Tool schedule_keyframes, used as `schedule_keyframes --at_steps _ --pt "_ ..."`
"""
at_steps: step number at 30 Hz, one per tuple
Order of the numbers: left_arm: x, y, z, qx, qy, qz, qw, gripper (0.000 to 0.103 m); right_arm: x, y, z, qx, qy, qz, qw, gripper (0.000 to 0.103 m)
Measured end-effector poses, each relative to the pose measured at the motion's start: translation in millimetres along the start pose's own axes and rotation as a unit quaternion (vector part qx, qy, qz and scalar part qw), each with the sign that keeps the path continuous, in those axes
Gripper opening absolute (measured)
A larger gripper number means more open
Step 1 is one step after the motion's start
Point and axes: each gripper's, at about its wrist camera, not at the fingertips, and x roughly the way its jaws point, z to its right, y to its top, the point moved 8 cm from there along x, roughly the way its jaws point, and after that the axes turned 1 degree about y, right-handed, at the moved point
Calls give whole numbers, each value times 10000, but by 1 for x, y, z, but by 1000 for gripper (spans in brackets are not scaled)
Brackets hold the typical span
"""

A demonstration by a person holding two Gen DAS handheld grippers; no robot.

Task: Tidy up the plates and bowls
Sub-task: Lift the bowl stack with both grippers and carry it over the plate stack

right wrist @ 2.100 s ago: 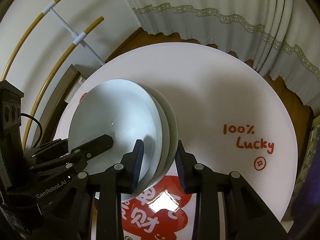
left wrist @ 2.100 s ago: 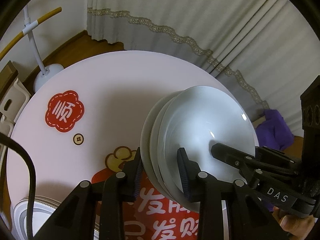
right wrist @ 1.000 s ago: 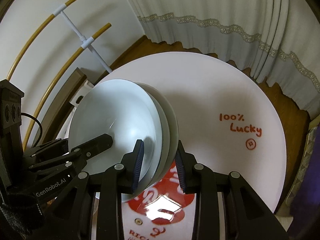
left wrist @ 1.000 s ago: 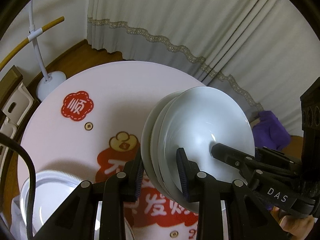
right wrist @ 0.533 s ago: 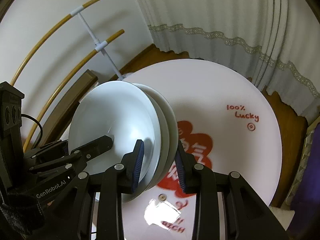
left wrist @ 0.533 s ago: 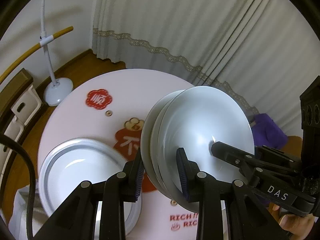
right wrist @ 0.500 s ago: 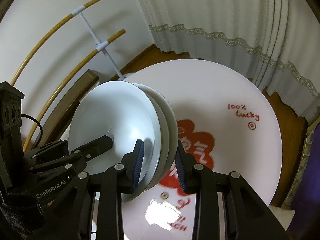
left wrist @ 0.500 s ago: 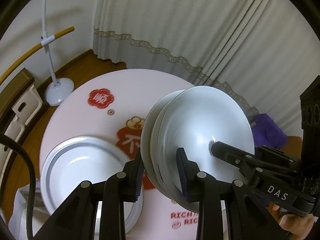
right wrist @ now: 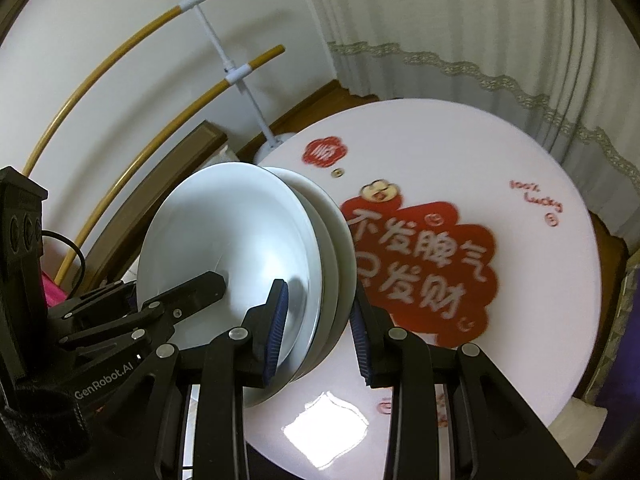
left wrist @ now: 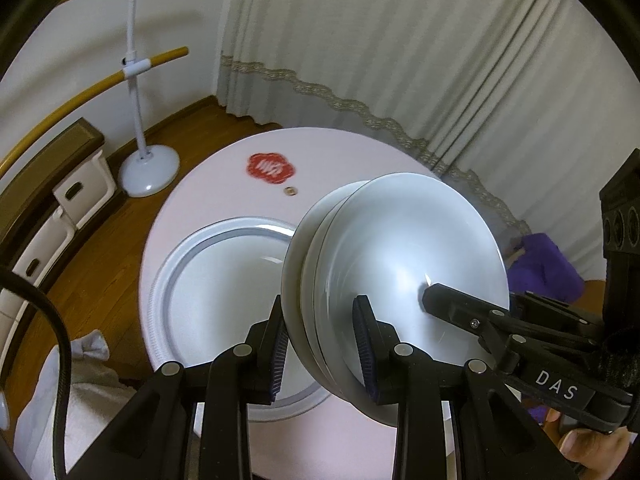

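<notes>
Jaws clamped on both sides: the left gripper point(left wrist: 320, 344) and the right gripper point(right wrist: 318, 330) each pinch opposite rims of one stack of white plates point(left wrist: 400, 276), carried on edge in the air between them. Faces point sideways, the stack's axis running from one gripper to the other. Below and to the left gripper's side sits a large ridged-rim white plate point(left wrist: 176, 264) on the round counter point(right wrist: 460, 160); that looks like the landing spot, so the stack must tip flat first.
</notes>
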Motion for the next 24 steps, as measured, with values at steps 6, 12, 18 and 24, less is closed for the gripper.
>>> schedule_keyframes --at_steps 6,12,18,24 --pt "-7 -13 -30 -173 107 -61 9998 27 25 -9 -24 -72 87 -151 9998 31" --pt "3 -18 -51 -329 136 -212 9991 27 49 -15 -34 -102 90 -360 9993 31" --pt "20 -13 -63 -410 138 -306 9986 27 63 -17 -38 -108 79 -495 9987 31" --pt "39 -7 -70 -457 153 -408 9980 27 74 -15 -38 -87 80 -615 9980 31"
